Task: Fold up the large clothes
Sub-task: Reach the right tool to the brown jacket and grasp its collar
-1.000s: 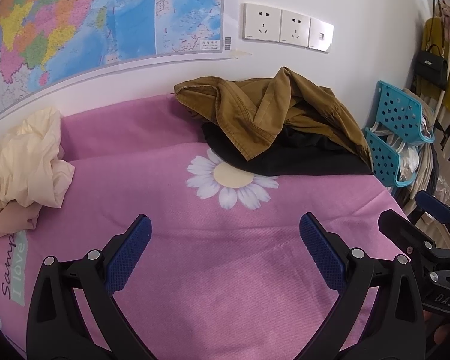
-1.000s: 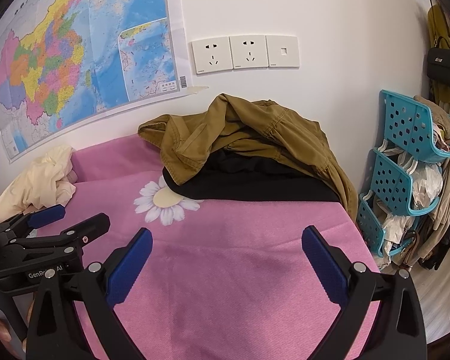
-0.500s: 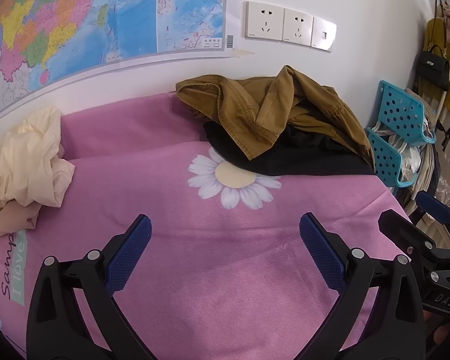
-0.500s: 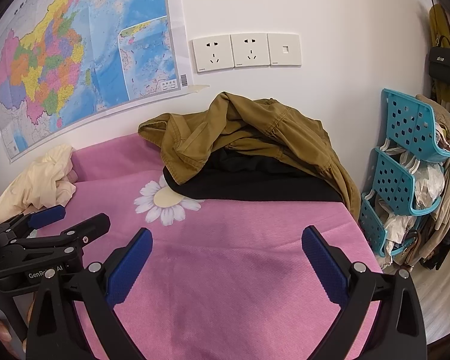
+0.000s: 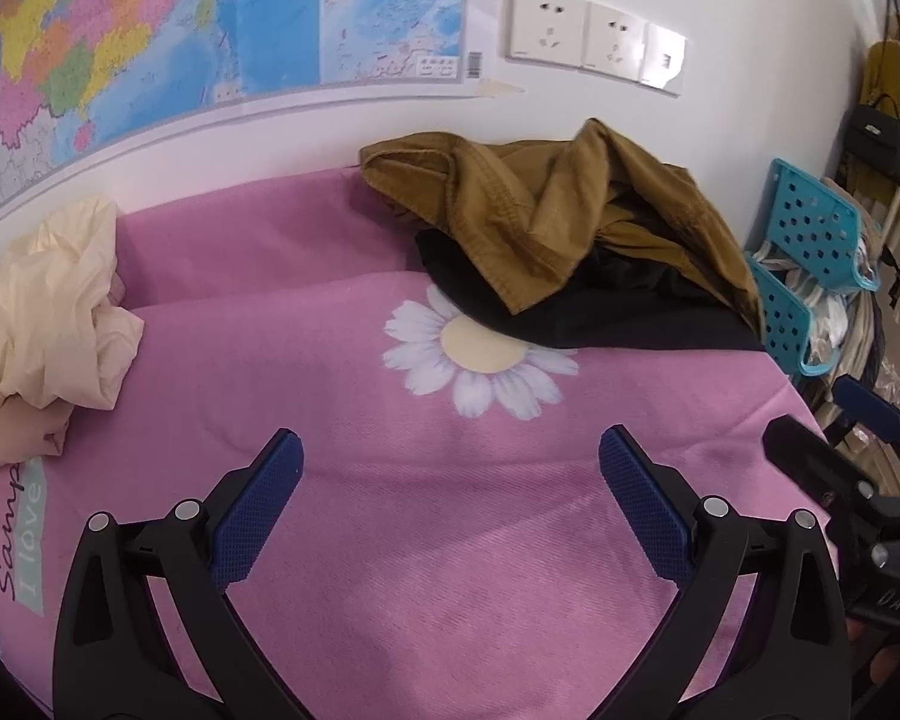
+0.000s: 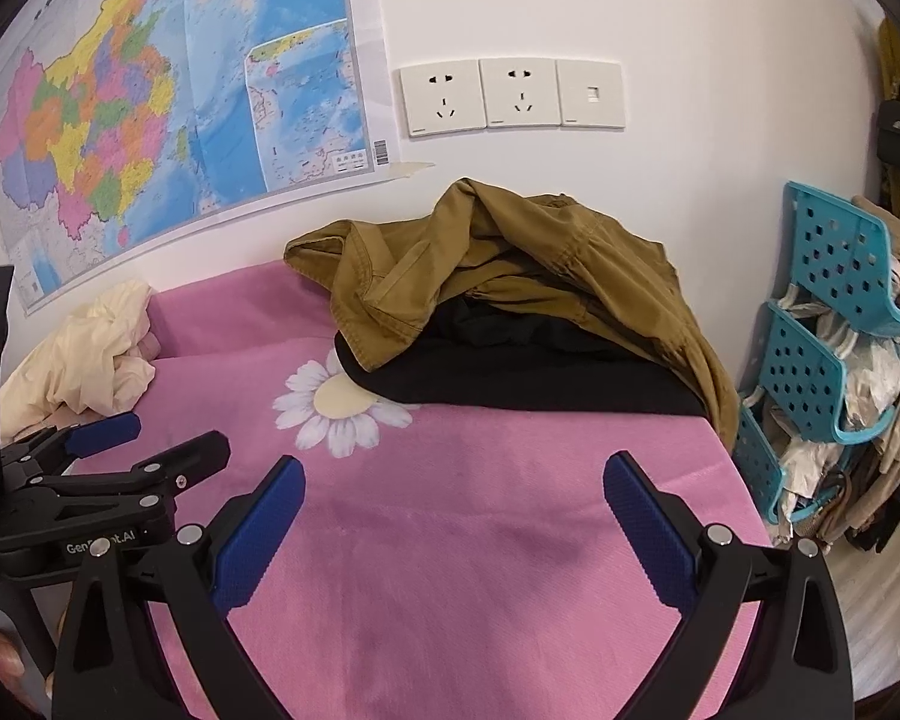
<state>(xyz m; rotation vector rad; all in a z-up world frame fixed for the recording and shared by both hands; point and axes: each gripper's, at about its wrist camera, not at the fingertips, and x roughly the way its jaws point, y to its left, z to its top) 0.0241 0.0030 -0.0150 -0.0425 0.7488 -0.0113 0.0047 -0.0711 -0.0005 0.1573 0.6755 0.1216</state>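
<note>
two sets of fingers, mine: left gripper (image 5: 449, 459) and right gripper (image 6: 453, 483), both spread, empty, over pink bedspread (image 6: 480, 498). brown jacket (image 6: 498, 264) heaped on black garment (image 6: 510, 378) by far wall. risk: grabbing both layers together.

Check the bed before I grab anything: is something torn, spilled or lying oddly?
No damage or spill shows. The brown jacket lies crumpled over a black garment by the wall, and a cream garment is bunched at the left. Both grippers are open and empty.
</note>
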